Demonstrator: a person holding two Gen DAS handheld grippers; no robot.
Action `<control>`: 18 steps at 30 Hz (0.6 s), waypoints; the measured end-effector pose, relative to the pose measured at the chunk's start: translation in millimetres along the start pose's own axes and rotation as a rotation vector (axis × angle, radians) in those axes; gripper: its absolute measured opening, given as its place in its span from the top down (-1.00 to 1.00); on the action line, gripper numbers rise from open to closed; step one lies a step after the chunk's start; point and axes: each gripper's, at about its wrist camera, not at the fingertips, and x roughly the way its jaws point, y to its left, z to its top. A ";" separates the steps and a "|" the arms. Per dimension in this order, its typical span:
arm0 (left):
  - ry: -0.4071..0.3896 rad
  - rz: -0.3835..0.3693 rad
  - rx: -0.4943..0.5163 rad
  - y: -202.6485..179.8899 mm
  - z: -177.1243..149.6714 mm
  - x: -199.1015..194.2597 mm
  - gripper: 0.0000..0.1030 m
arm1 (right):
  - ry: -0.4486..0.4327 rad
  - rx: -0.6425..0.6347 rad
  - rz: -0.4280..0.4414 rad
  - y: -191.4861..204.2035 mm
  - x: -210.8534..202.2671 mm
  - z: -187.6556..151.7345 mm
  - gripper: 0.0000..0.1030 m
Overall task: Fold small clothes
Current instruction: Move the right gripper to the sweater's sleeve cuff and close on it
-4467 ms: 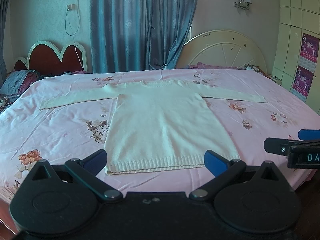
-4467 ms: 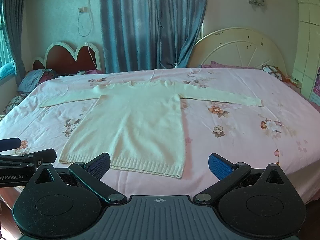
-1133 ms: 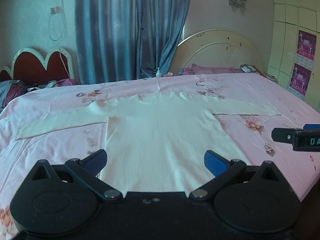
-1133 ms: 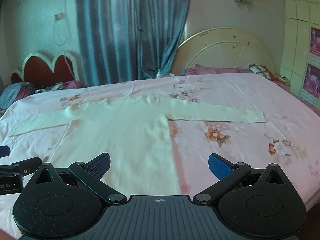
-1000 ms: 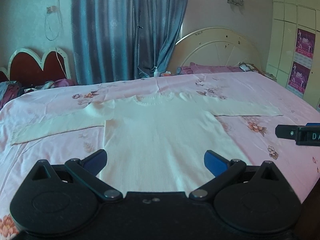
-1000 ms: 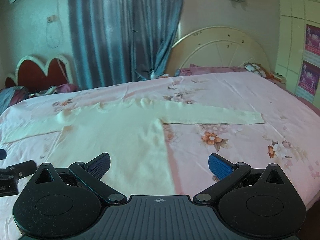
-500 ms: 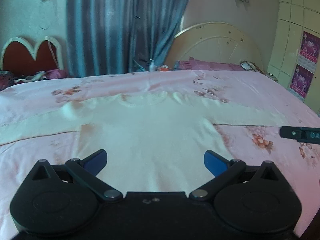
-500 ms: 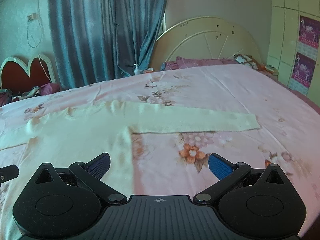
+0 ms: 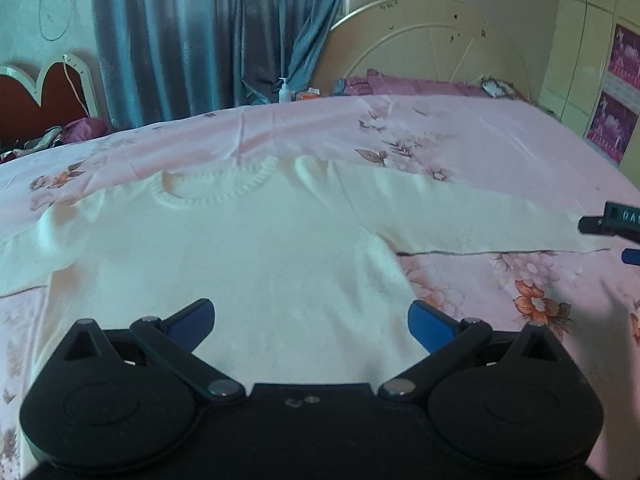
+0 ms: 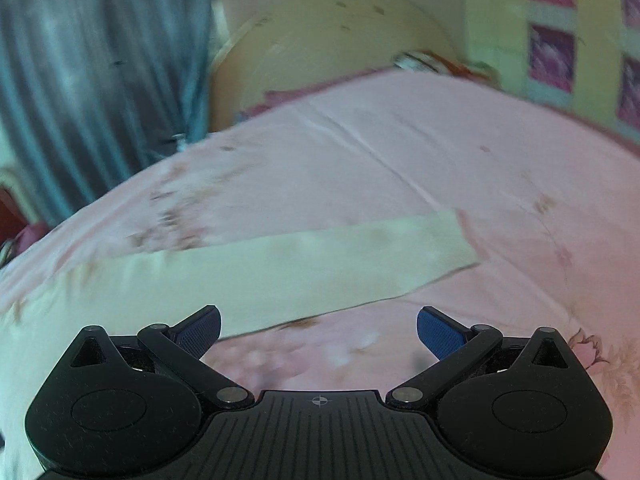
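A cream knitted sweater (image 9: 256, 264) lies flat on the pink floral bed, neck toward the headboard, sleeves spread out. My left gripper (image 9: 310, 320) is open and empty, low over the sweater's chest. My right gripper (image 10: 318, 330) is open and empty, just short of the right sleeve (image 10: 304, 268), whose cuff end (image 10: 452, 240) lies to the right. The right view is blurred by motion. The right gripper's tip also shows in the left wrist view (image 9: 612, 220), near the sleeve's cuff.
The pink floral bedspread (image 9: 500, 152) covers a wide bed. A cream round headboard (image 9: 420, 44) and blue curtains (image 9: 200, 40) stand behind. A lotion bottle (image 9: 284, 90) sits by the curtain. A wardrobe with posters (image 9: 616, 92) is at the right.
Both grippers have moved forward over the bed. The left now hangs over the sweater's chest, the right has swung toward the right sleeve. Both stay open.
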 end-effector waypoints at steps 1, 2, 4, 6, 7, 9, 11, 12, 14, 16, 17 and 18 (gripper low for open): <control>0.003 0.005 0.006 -3.2 1.1 4.1 -0.99 | -0.009 0.023 -0.009 -9.5 5.4 2.8 -0.99; 0.009 0.010 0.013 -6.5 2.9 9.9 -0.99 | -0.015 0.040 -0.012 -16.6 8.8 4.5 -0.99; 0.028 0.019 0.023 -12.0 6.9 21.4 -0.99 | -0.020 0.078 -0.011 -31.7 16.1 6.8 -0.99; 0.039 0.023 0.033 -18.4 11.6 31.9 -0.99 | -0.025 0.108 -0.013 -44.4 24.2 8.9 -0.99; 0.044 0.024 0.038 -21.5 14.3 36.7 -0.99 | -0.028 0.122 -0.015 -50.7 29.3 10.7 -0.99; 0.047 0.022 0.050 -28.0 19.1 44.0 -0.99 | -0.034 0.155 -0.015 -60.4 35.6 11.1 -0.76; 0.044 0.021 0.066 -34.6 23.7 49.6 -0.99 | -0.024 0.189 -0.032 -67.1 42.3 10.9 -0.20; 0.044 0.020 0.073 -37.4 26.1 52.6 -0.99 | -0.020 0.210 -0.031 -72.2 44.9 10.7 -0.19; 0.042 0.019 0.082 -42.5 30.9 57.3 -0.99 | -0.023 0.236 -0.024 -78.9 47.2 11.1 -0.19; 0.037 0.018 0.081 -44.0 34.1 60.3 -0.99 | -0.025 0.264 -0.013 -83.0 47.6 11.4 -0.19; 0.039 0.019 0.079 -44.0 35.3 62.2 -0.99 | -0.025 0.281 -0.007 -83.5 49.3 11.5 -0.19; 0.040 0.021 0.075 -42.9 36.1 63.8 -0.99 | -0.028 0.297 0.004 -84.8 49.2 11.4 -0.19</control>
